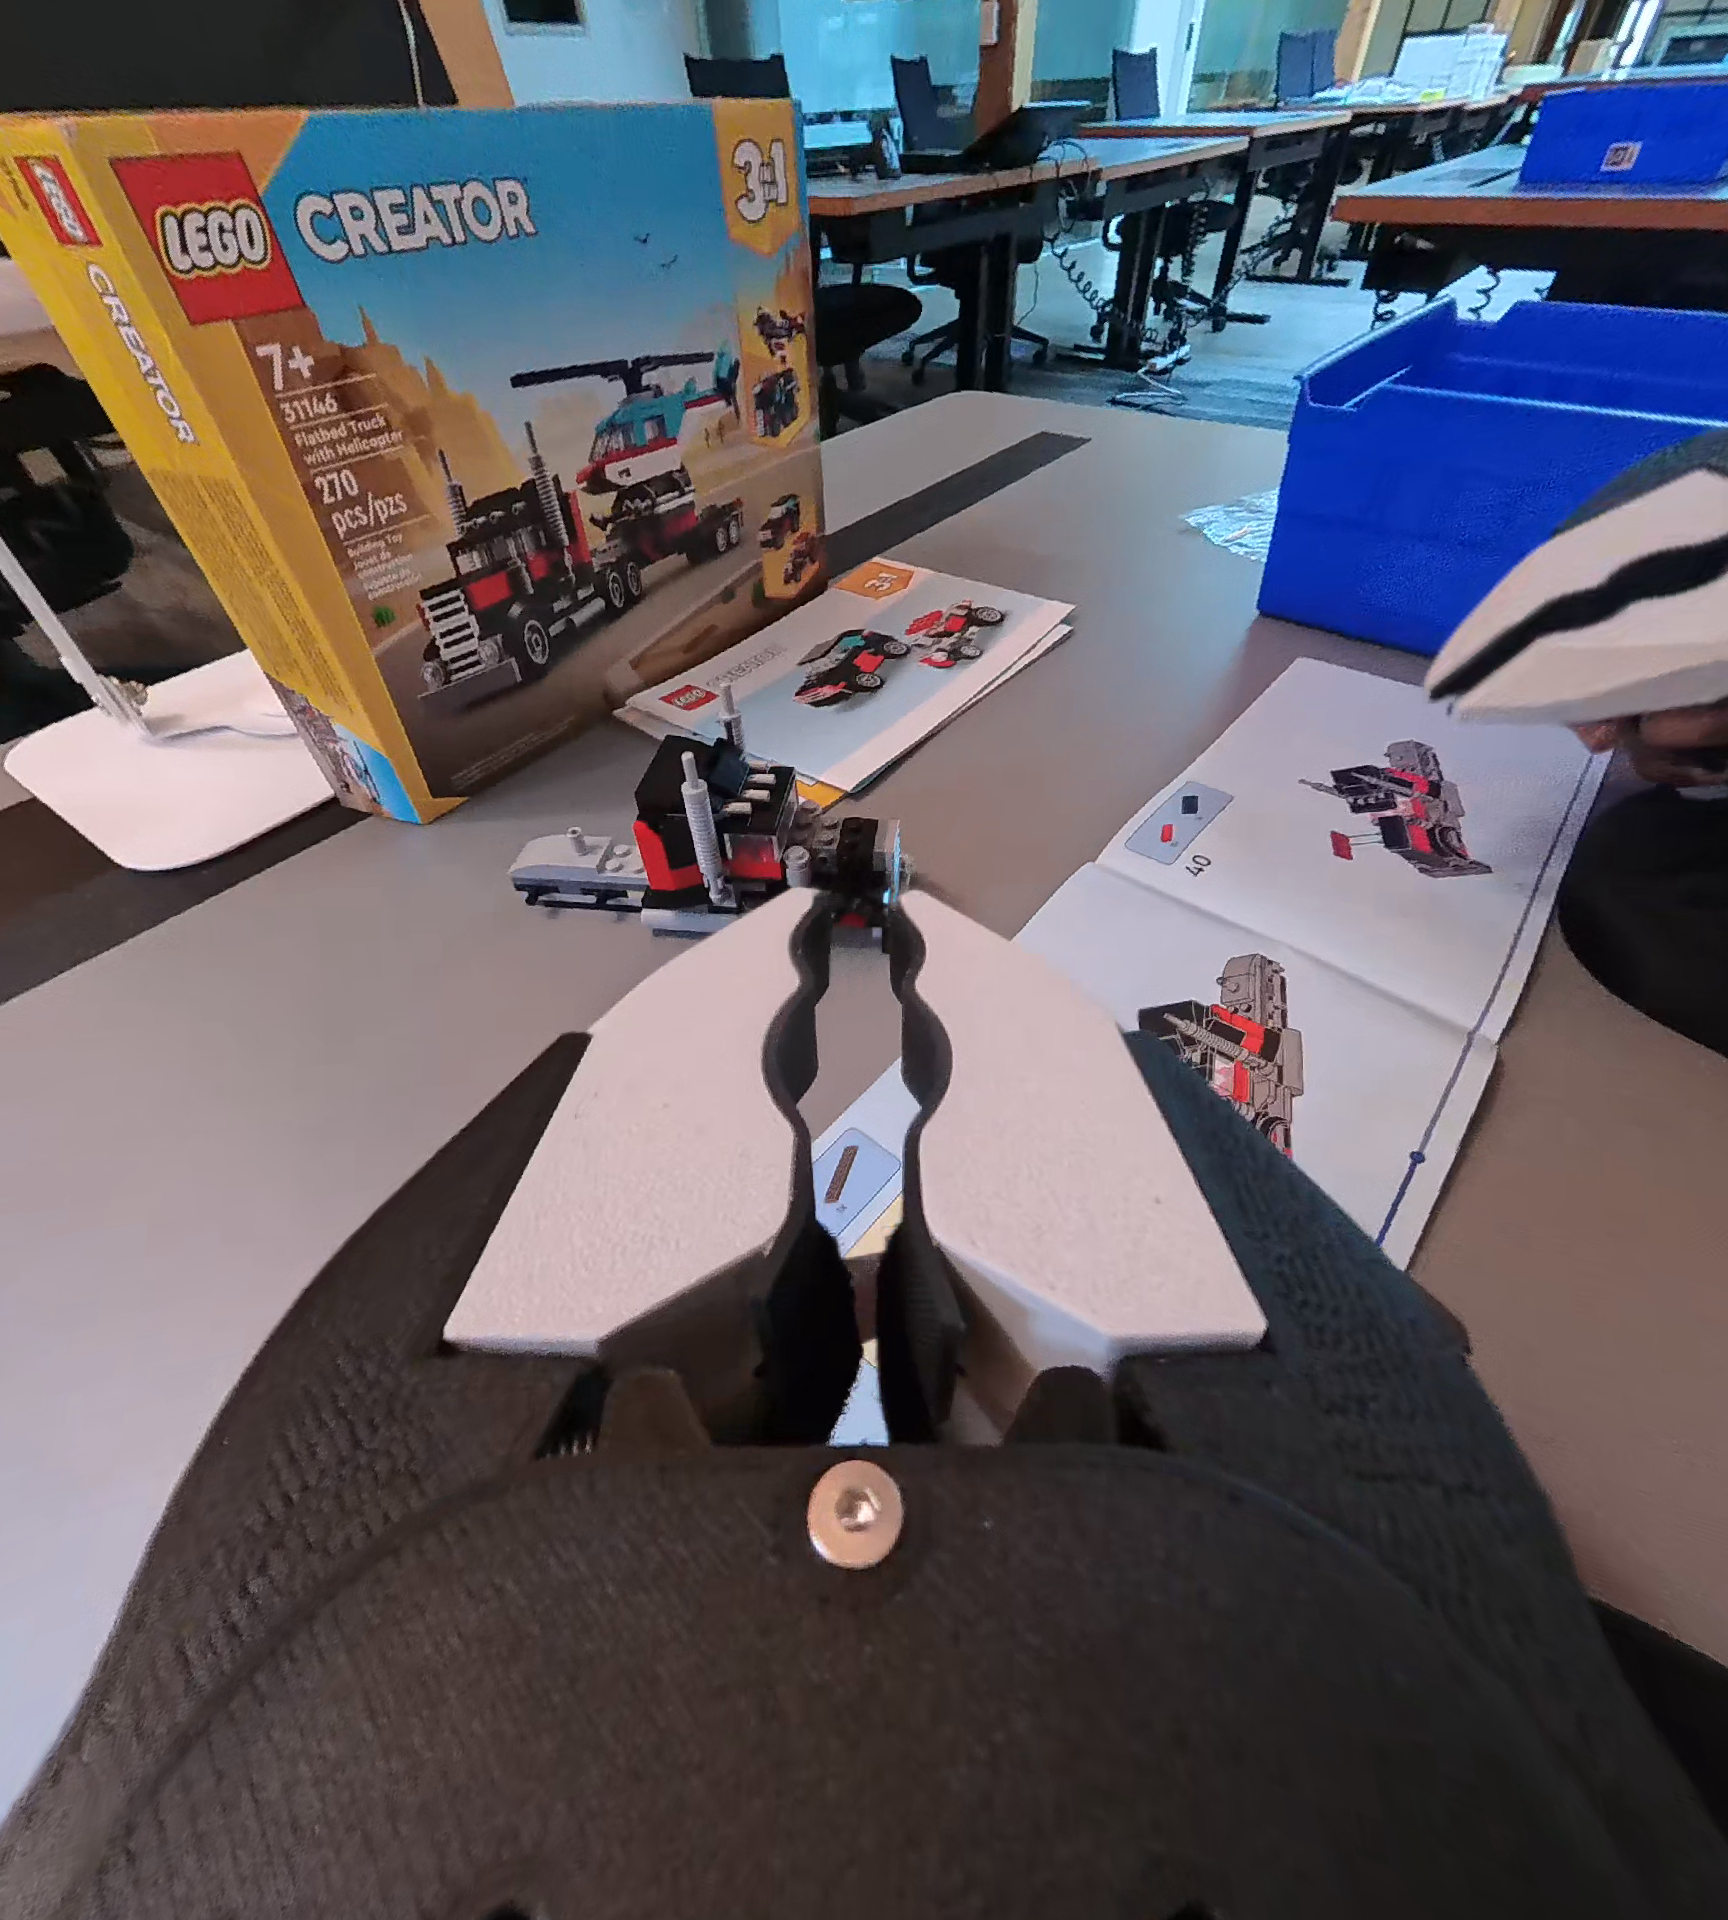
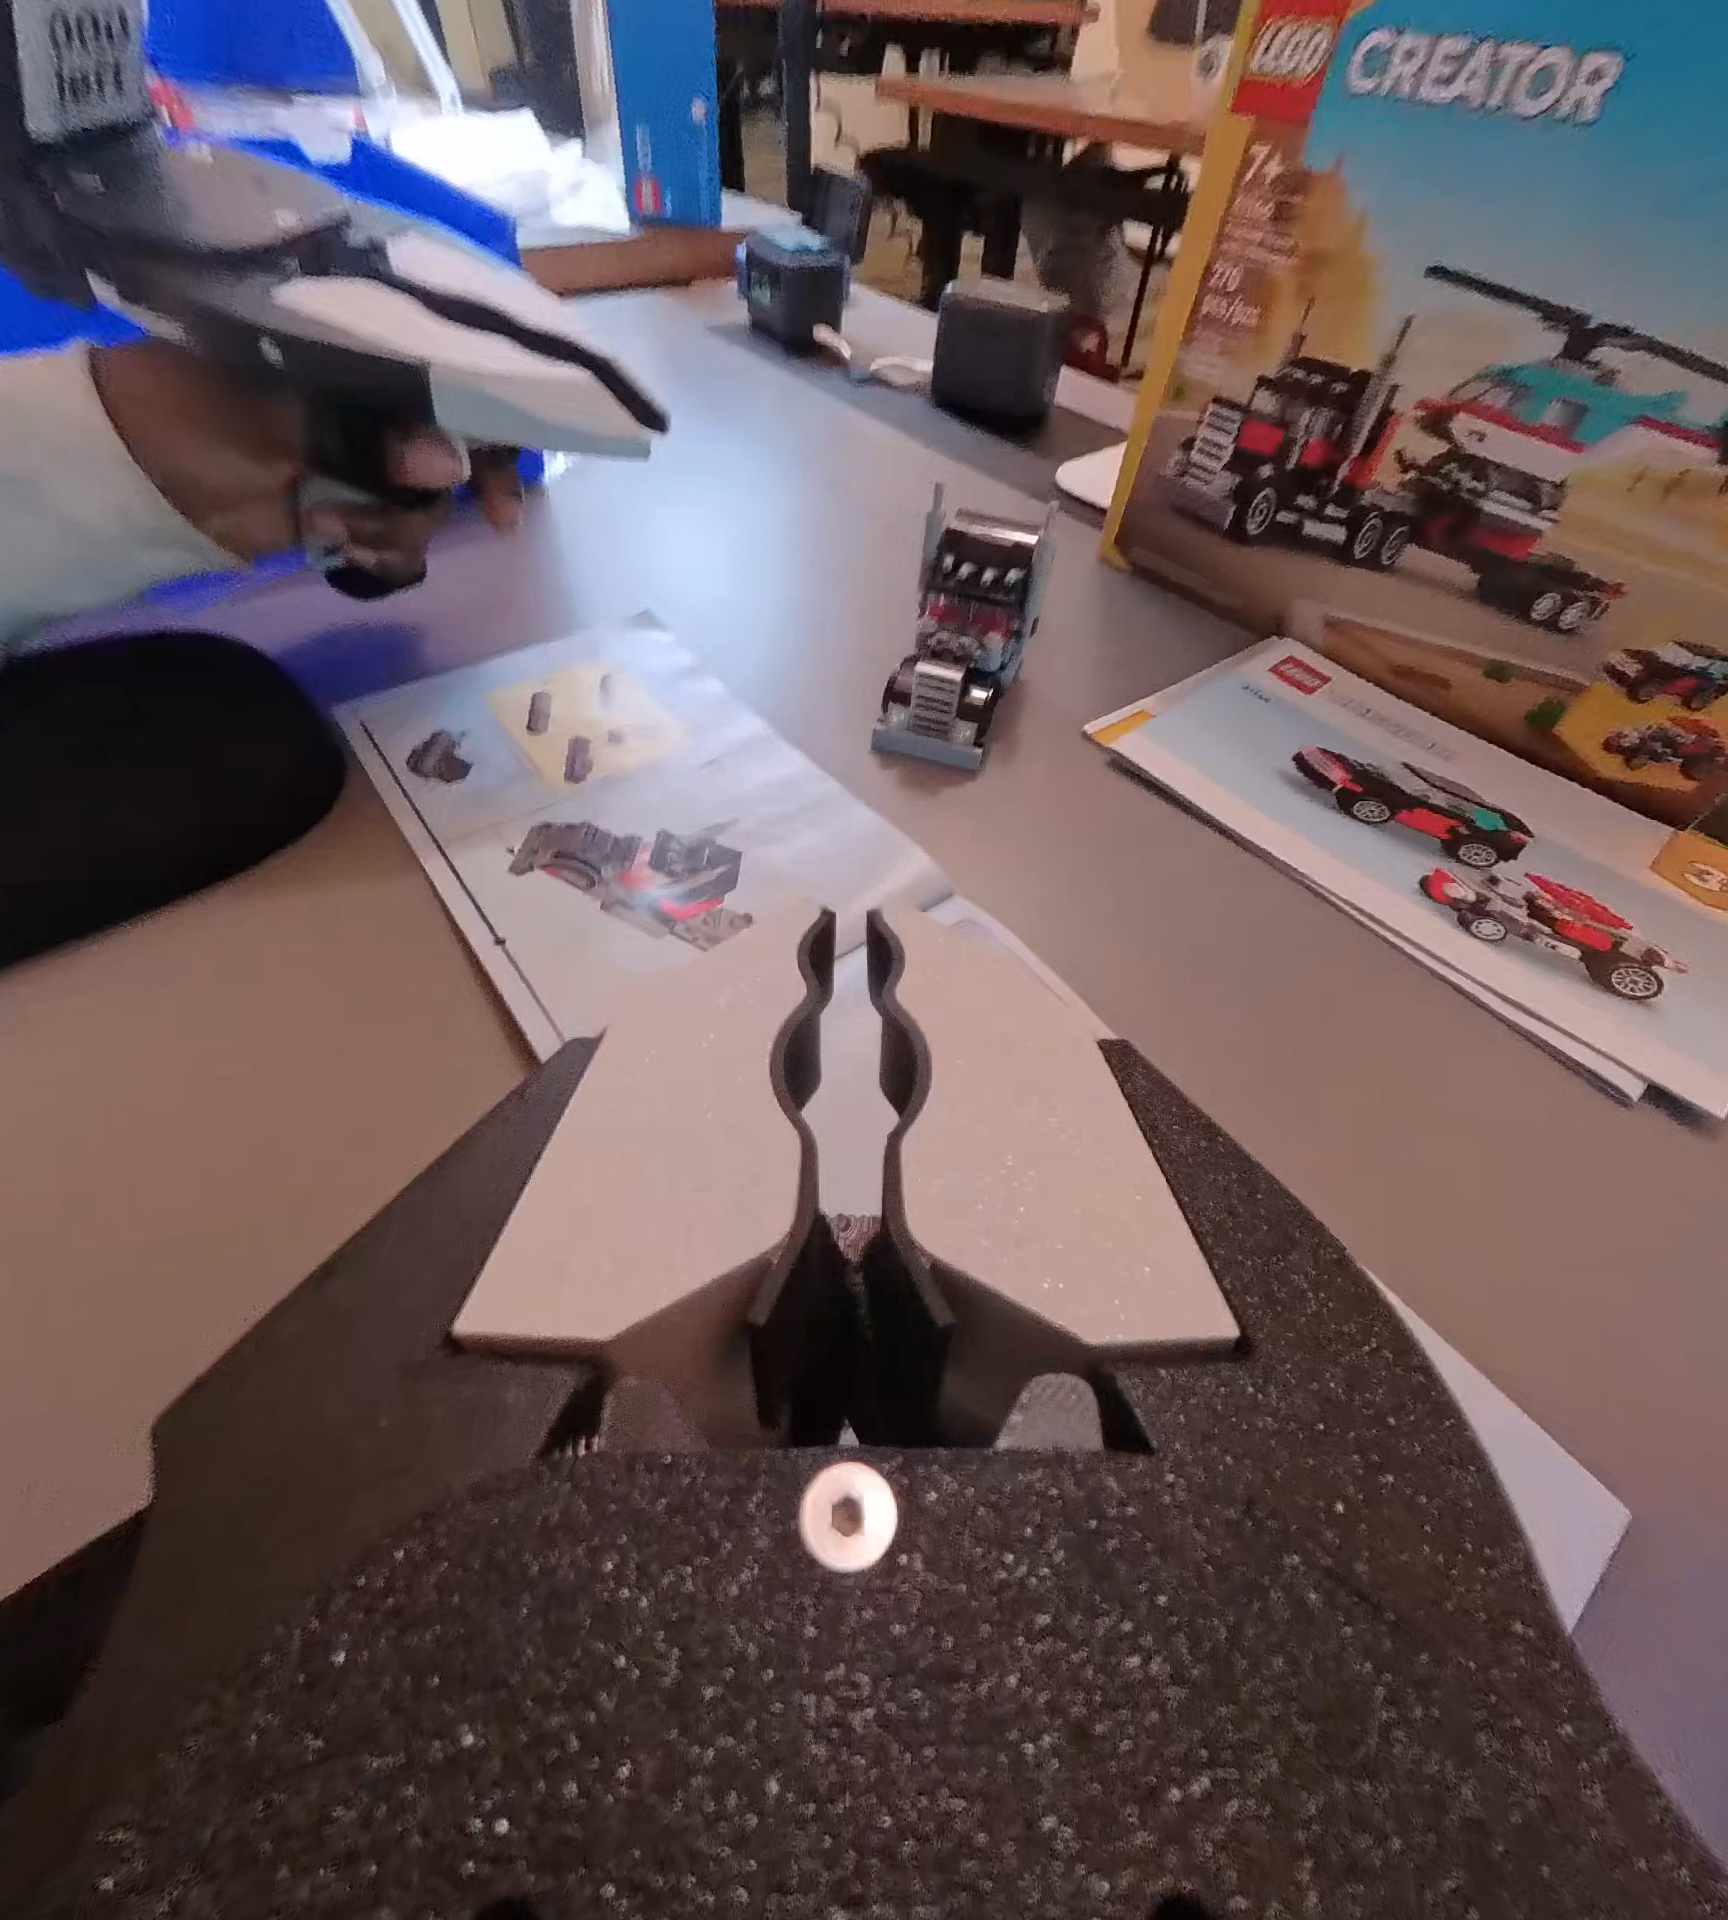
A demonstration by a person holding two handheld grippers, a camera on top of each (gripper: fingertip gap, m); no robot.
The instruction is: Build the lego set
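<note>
Truck cab (image 1: pixel 725 831) on table (image 1: pixel 216 1039), dead ahead of left gripper (image 1: pixel 852 904), long axis crosswise. Left jaws narrowly parted, empty. Right gripper (image 2: pixel 847 925) farther off, near-closed, empty.

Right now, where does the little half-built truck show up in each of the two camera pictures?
Left wrist view: the truck sits at the centre, side-on, just past the left gripper tips.
Right wrist view: the truck is above centre, grille facing the camera, well beyond the right gripper.
Shared landmark: the set's box stands upright behind it.
</note>
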